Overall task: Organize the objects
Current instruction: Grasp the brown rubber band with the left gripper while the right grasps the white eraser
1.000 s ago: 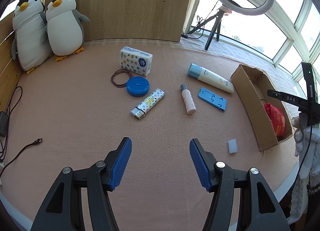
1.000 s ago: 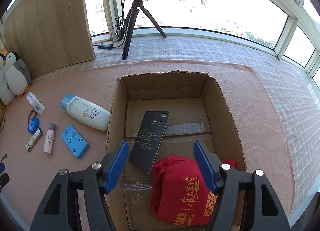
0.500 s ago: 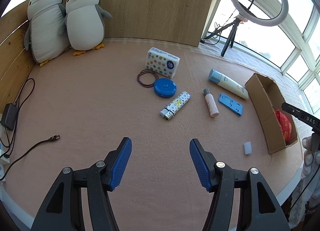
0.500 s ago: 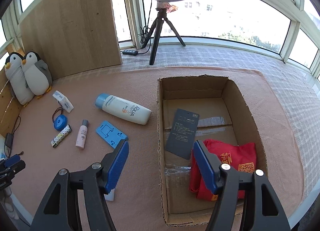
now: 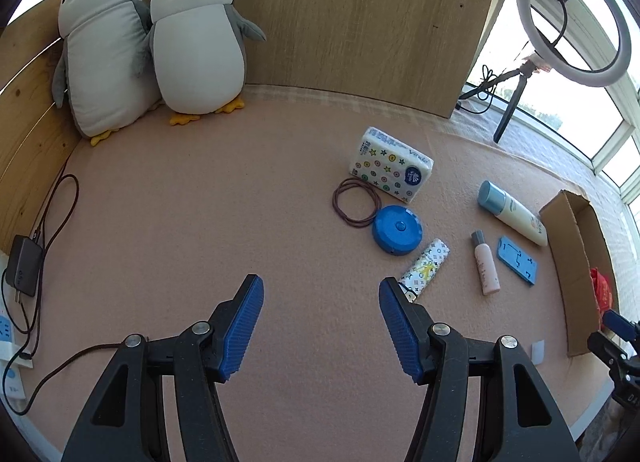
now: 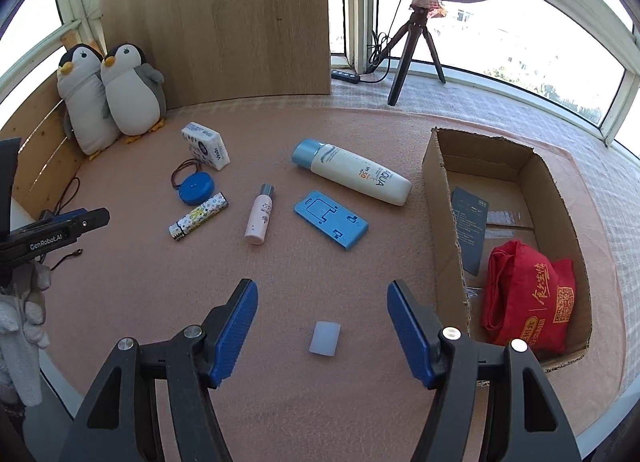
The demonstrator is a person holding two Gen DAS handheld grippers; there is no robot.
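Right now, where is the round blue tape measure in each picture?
Left wrist view: the round blue tape measure lies right of centre, below the tissue pack.
Right wrist view: it lies at middle left, below the same tissue pack.
Shared landmark: the two toy penguins against the wooden board.

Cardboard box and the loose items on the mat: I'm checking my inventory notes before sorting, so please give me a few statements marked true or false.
1. The red bag lies inside the cardboard box. True.
2. The sunscreen bottle stands upright. False: it lies on its side on the mat.
3. The right tool holds the small white block. False: its jaws are open and empty; the block lies on the mat.
4. Two penguin plushies lean by the wooden panel. True.
5. The blue round case is in the box. False: it lies on the mat beside the hair ties.
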